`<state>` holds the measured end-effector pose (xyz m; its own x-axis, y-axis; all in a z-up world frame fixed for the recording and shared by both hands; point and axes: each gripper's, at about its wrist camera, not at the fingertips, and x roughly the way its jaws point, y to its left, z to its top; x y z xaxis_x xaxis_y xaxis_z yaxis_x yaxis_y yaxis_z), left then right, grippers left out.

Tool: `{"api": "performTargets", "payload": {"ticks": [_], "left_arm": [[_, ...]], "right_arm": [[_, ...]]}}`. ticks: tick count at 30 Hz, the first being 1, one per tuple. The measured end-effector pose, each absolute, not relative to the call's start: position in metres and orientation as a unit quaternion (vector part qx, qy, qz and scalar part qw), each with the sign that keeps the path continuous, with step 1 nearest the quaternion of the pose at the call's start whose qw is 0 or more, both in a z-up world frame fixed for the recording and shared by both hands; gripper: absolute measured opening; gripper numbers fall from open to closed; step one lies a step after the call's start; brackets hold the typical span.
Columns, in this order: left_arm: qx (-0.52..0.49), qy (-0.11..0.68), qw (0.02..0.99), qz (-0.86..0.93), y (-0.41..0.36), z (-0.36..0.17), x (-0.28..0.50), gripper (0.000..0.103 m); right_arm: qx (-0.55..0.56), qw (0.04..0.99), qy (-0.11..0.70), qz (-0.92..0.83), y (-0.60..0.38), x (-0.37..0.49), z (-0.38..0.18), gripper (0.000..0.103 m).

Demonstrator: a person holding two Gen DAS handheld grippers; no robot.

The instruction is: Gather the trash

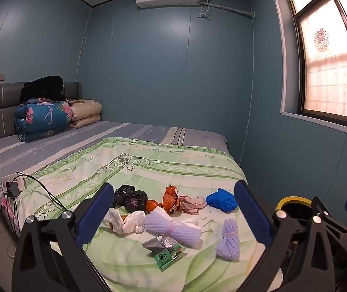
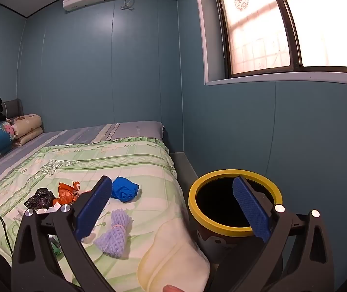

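Observation:
Trash lies on the green quilt: black crumpled bags, an orange wrapper, a blue wad, a large white foam net, a small lilac foam net, white tissue and a green sachet. My left gripper is open and empty above the pile. My right gripper is open and empty, between the bed corner and the yellow-rimmed bin. The blue wad and lilac net also show in the right wrist view.
Folded quilts are stacked by the grey headboard. A power strip with cables lies at the bed's left edge. The bin stands on the floor between bed and blue wall, under the window.

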<state>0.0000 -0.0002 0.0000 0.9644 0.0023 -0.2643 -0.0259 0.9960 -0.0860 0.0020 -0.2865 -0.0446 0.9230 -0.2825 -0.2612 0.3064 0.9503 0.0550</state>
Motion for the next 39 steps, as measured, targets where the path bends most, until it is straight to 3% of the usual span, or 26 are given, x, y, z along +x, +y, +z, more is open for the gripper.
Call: {"api": "performTargets", "payload": {"ticks": [39], "left_arm": [[-0.054,0.143,0.988,0.008,0.0052,-0.0034,0.0010,0.096]], "right_arm": [[0.050,0.979,0.134,-0.147,-0.2864,0.0050,-0.0481,0.095]]}}
